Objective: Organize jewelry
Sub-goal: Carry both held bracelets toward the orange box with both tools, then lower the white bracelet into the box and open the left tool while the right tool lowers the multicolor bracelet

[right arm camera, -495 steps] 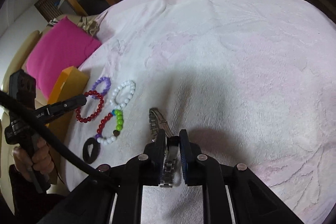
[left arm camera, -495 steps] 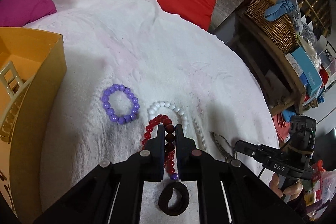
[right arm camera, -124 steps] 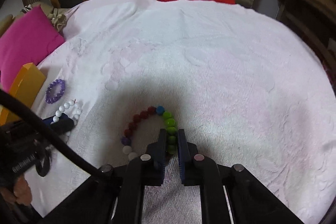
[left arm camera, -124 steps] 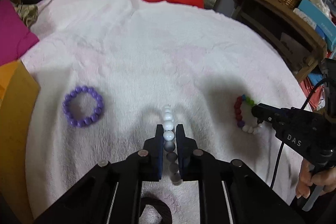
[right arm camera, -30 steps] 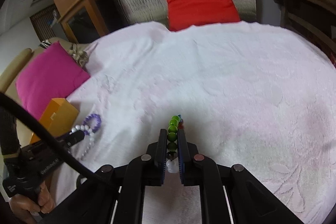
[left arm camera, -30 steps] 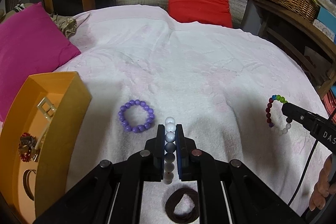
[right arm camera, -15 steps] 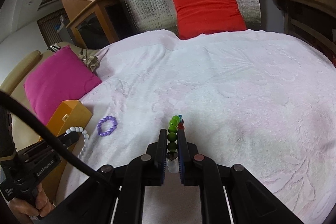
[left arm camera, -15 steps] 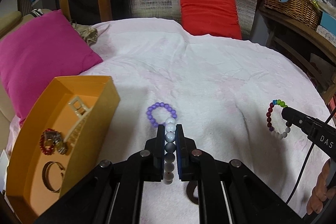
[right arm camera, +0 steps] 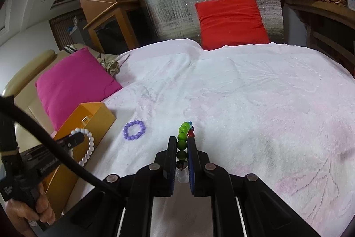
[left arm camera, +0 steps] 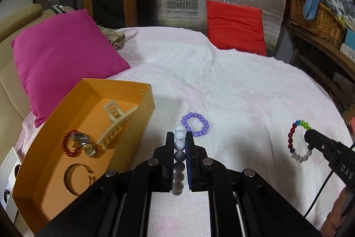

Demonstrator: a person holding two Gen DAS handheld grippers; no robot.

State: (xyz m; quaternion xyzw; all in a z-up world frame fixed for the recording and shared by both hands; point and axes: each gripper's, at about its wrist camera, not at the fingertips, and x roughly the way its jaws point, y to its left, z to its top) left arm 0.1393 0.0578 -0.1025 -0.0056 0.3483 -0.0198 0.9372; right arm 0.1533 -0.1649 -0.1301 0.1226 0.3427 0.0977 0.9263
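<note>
Now, in the left wrist view, the left tool [left arm camera: 179,148] at lower centre is pinching a white bead bracelet [left arm camera: 179,143], lifted clear of the bed [left arm camera: 221,90]. The orange box [left arm camera: 142,90] sits at lower left, already holding a red bead bracelet [left arm camera: 66,146], a cream hair claw [left arm camera: 115,121], a watch [left arm camera: 87,146] and a bangle [left arm camera: 76,177]. The step in hand looks like carrying the white bracelet to that box; the next move calls for swinging left over the near wall and spreading the tool above a bare part of the floor. A purple bead bracelet [left arm camera: 195,124] lies on the bed just beyond the tool tips. At right, the right tool [left arm camera: 309,134] grips a multicolour bead bracelet [left arm camera: 292,137].

Seen from the right wrist view, the right tool [right arm camera: 182,148] at lower centre clamps the multicolour bead bracelet [right arm camera: 182,137] edge-on. The left tool [right arm camera: 77,138] with the white bead bracelet [right arm camera: 87,148] hangs at lower left before the orange box [right arm camera: 97,112]; the purple bead bracelet [right arm camera: 133,130] lies between. A pink cushion [right arm camera: 73,86] borders the box, probably no hindrance.
</note>
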